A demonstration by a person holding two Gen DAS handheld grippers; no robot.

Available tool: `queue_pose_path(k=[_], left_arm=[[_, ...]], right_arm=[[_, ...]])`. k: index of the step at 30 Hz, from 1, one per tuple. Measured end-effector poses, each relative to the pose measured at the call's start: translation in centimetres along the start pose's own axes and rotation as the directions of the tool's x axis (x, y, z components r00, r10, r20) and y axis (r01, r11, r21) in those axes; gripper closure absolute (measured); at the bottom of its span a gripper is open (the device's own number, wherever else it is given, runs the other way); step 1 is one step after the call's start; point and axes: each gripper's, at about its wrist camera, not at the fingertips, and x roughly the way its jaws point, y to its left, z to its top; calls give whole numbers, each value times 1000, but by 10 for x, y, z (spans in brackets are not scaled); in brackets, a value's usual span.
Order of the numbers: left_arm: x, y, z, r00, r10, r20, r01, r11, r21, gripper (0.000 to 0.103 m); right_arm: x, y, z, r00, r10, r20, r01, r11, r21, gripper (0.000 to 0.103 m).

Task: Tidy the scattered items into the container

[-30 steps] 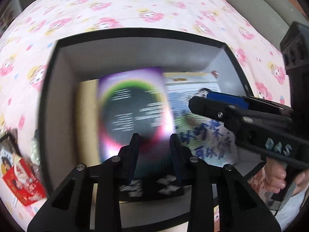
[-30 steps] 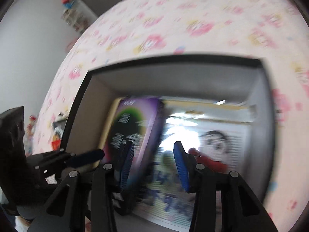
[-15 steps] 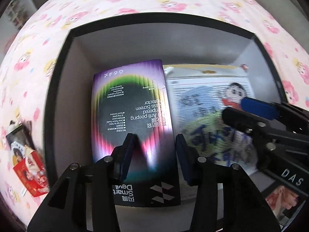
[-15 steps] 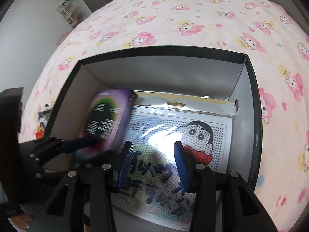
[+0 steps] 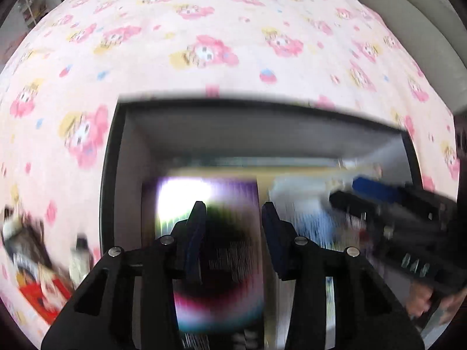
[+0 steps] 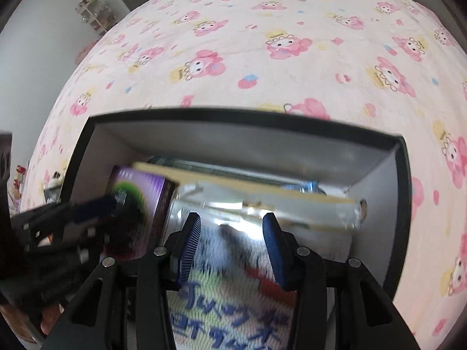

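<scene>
A black-rimmed box with grey walls (image 5: pixel 137 157) (image 6: pixel 96 157) sits on a pink cartoon-print bedspread. Inside it lie a purple screen-protector box (image 5: pixel 210 192) (image 6: pixel 151 189) and a cartoon bead-kit package (image 6: pixel 233 300) (image 5: pixel 306 213), both blurred. My left gripper (image 5: pixel 232 233) is open above the purple box, touching nothing. My right gripper (image 6: pixel 230 242) is open and empty above the bead kit. Each gripper shows in the other's view, the right one (image 5: pixel 379 201) and the left one (image 6: pixel 96 204).
Loose items lie on the bedspread left of the box: a red card packet (image 5: pixel 41 294), a small white bottle (image 5: pixel 80 259) and more clutter (image 6: pixel 52 180). A grey sofa (image 5: pixel 423 38) stands at the far right, a shelf (image 6: pixel 93 11) at the far left.
Both grippers have pulled back and tilted up, so the box's far wall and more bedspread show. The purple box, released earlier, lies in the box.
</scene>
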Motion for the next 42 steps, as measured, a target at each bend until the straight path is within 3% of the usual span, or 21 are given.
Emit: queue_pose_path(k=[3, 7, 10, 13, 18, 22, 25, 28, 33, 36, 38, 42], left_arm=[[12, 21, 19, 1000, -10, -3, 10, 1000, 9, 63], [29, 19, 33, 1000, 22, -1, -22, 999, 34, 63], [41, 15, 29, 997, 58, -42, -56, 998, 41, 63], [49, 20, 21, 995, 37, -98, -36, 999, 5, 63], [47, 23, 15, 995, 35, -91, -37, 999, -13, 63], [33, 23, 9, 998, 9, -56, -10, 1000, -10, 64], [-2, 20, -3, 999, 2, 43, -2, 1000, 16, 63], [-27, 21, -18, 997, -43, 69, 43, 999, 12, 55], [-31, 29, -45, 992, -125, -27, 124, 991, -46, 54], [-22, 33, -59, 991, -108, -84, 102, 992, -73, 54], [-12, 36, -64, 982, -138, -131, 125, 987, -97, 55], [-16, 31, -68, 981, -134, -139, 126, 990, -69, 53]], right_arm=[[10, -4, 7, 1000, 0, 7, 0, 1000, 11, 63], [25, -9, 9, 1000, -6, -9, 7, 1000, 23, 63], [32, -10, 7, 1000, -19, -11, 19, 1000, 4, 63], [31, -8, 4, 999, -26, -18, 26, 1000, 3, 63], [26, -11, -3, 1000, -1, -20, 2, 1000, 25, 62], [17, -14, -6, 1000, -5, 0, 5, 999, 52, 63], [0, -16, -7, 999, -19, 44, 16, 998, 67, 63], [-26, -8, -16, 995, -26, 98, 21, 999, 44, 62], [-44, 13, -38, 995, -4, 97, 4, 1000, 4, 58], [-46, 15, -60, 997, 31, 74, -33, 999, 36, 57], [-38, 18, -73, 999, 29, 44, -31, 998, 52, 57], [-22, 18, -92, 999, 44, -31, -41, 996, 85, 57]])
